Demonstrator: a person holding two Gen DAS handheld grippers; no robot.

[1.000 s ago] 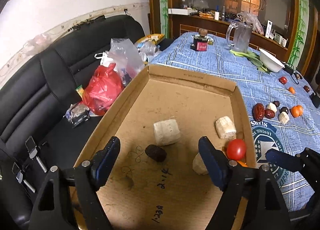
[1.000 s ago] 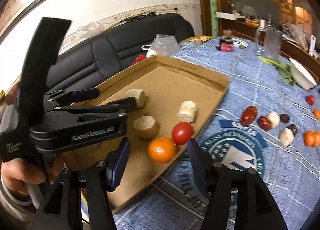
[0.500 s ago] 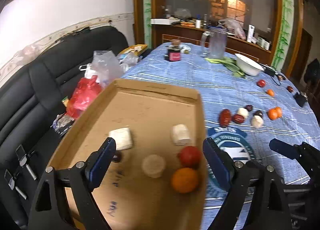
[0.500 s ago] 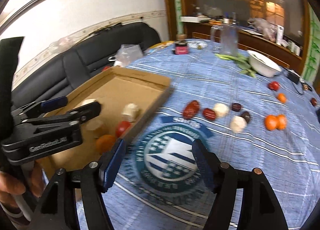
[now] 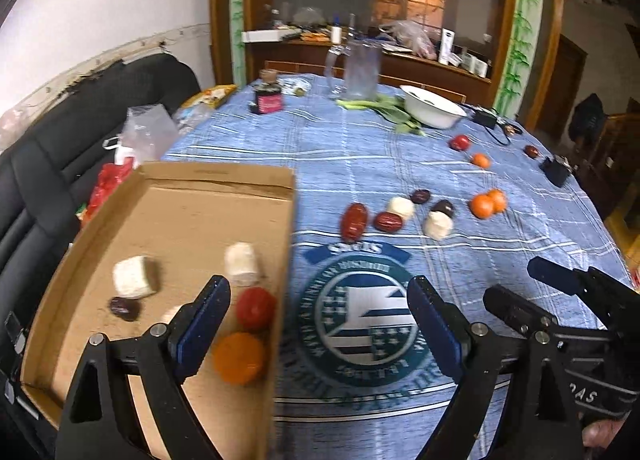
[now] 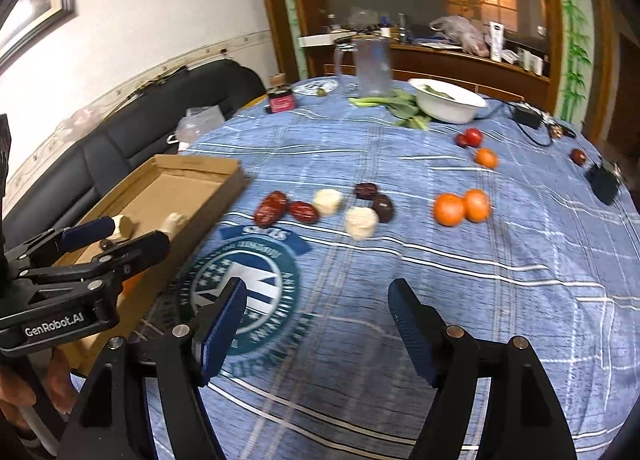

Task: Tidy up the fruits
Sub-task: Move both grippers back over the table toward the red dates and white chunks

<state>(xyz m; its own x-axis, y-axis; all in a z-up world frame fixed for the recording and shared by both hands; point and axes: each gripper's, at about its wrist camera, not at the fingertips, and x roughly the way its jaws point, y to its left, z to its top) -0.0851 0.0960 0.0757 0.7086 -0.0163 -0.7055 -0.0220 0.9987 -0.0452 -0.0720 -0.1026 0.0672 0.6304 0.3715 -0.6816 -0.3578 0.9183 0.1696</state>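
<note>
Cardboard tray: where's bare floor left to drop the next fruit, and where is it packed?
Free: the far half of the cardboard tray, between its back wall and the two white chunks. Crowded: the near right corner, where the tomato and orange sit against the right wall. Both grippers are empty, right one opening.

Black sofa (image 5: 60,148) by white wall (image 6: 160,0), wood cabinet (image 5: 400,60) bkgd.
</note>
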